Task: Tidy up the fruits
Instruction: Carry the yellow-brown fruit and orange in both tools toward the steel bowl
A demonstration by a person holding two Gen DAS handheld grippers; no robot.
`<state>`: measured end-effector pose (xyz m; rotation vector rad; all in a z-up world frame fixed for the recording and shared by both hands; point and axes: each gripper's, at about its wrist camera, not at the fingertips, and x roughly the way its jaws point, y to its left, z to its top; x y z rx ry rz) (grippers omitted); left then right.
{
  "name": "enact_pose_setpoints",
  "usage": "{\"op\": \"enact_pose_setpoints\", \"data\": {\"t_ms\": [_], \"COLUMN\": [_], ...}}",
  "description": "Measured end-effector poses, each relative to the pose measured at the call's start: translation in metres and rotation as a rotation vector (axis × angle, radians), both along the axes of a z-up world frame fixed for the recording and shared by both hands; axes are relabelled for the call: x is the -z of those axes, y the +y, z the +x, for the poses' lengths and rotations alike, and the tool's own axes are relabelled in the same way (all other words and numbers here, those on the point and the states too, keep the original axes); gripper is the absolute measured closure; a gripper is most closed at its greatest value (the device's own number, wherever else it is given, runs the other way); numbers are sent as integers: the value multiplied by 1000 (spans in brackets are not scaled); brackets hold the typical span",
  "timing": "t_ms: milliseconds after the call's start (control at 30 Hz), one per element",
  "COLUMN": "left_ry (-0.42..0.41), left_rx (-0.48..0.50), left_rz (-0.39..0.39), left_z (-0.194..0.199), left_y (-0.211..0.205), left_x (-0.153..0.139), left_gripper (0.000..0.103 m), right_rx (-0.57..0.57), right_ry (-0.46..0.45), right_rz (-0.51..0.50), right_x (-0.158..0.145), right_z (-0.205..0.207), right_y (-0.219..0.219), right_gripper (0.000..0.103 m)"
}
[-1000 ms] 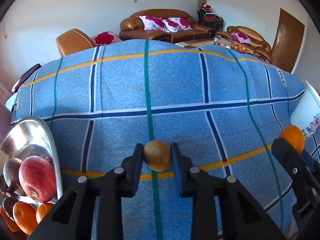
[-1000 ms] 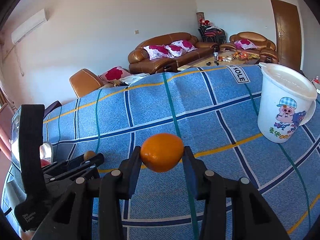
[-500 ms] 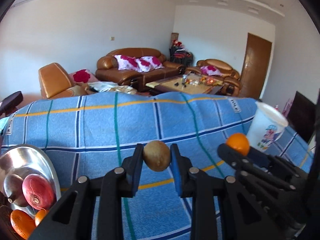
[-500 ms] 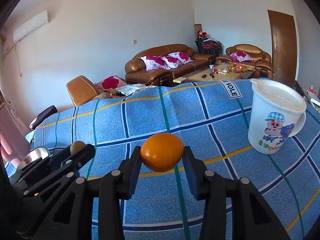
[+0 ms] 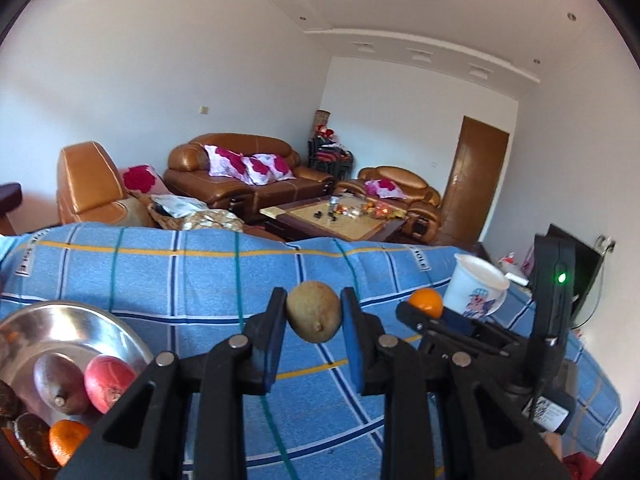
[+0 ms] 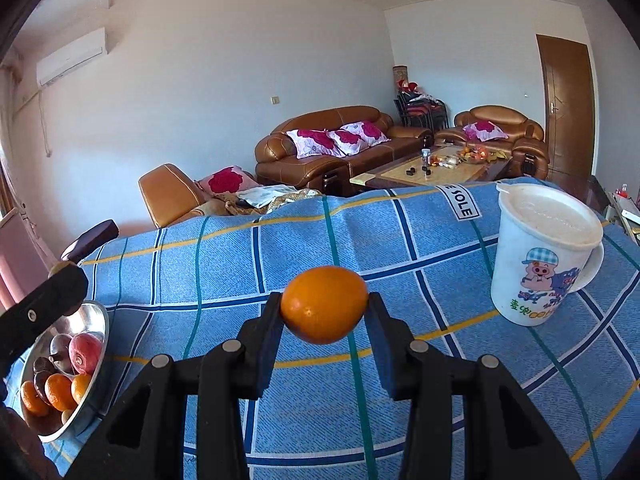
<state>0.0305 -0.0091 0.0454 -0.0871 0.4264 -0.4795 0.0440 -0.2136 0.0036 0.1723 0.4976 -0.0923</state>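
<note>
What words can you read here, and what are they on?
"E SOLE": white tag sewn on the blue cloth; its start is cut off.
Coloured characters under the pig on the cup: too blurred to read.
White sticker on the right gripper's body: too small to read.

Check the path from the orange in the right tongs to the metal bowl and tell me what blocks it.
The left tongs, shut on a kiwi, reach in above the metal bowl. They lie between the bowl and the orange held by the right tongs. The blue checked cloth below is bare.
</note>
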Motion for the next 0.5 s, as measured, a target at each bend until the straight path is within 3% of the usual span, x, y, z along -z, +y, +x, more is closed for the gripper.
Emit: {"op": "enact_pose_setpoints", "data": {"t_ms": [67, 233, 500], "left_ry": [-25, -52, -25], "left_rx": [-52, -144, -213], "left_rz": [95, 204, 227], "left_z": [-7, -16, -16], "left_y": [-9, -16, -7], "left_x": [5, 16, 30], "left_gripper": [74, 74, 74], "right_rx": [-3, -4, 55], "right_ry": [-12, -72, -112], "right_rz": [-21, -65, -119], "right_x": [-1, -5, -9], "right_z": [-1, -12, -29], "right_y": [4, 10, 17], "right_gripper": [60, 59, 59]}}
